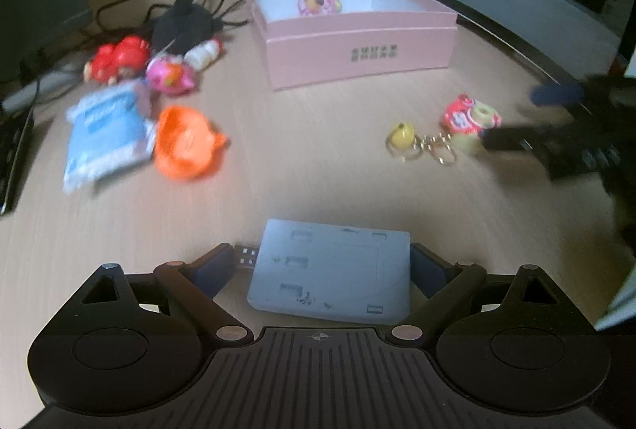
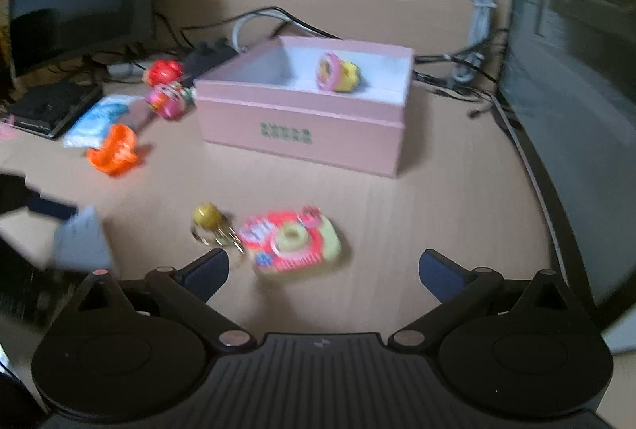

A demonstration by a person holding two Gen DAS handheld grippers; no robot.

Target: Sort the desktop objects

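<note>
Trouble likeliest on the right: right claw (image 2: 322, 266) spread wide around the camera keychain (image 2: 294, 244), whose bell (image 2: 206, 215) trails at 10 o'clock and may snag. Left claw (image 1: 321, 266) pinches the grey box (image 1: 332, 270); pink box (image 2: 302, 135) at 12.

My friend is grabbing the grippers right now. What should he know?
Left gripper: shut on the grey box.
Right gripper: open, holding nothing, just in front of the toy camera keychain.
Done: one pink toy is in the pink box.
Left: the orange toy, blue packet, pink ball toy and red toy lie on the desk.
</note>
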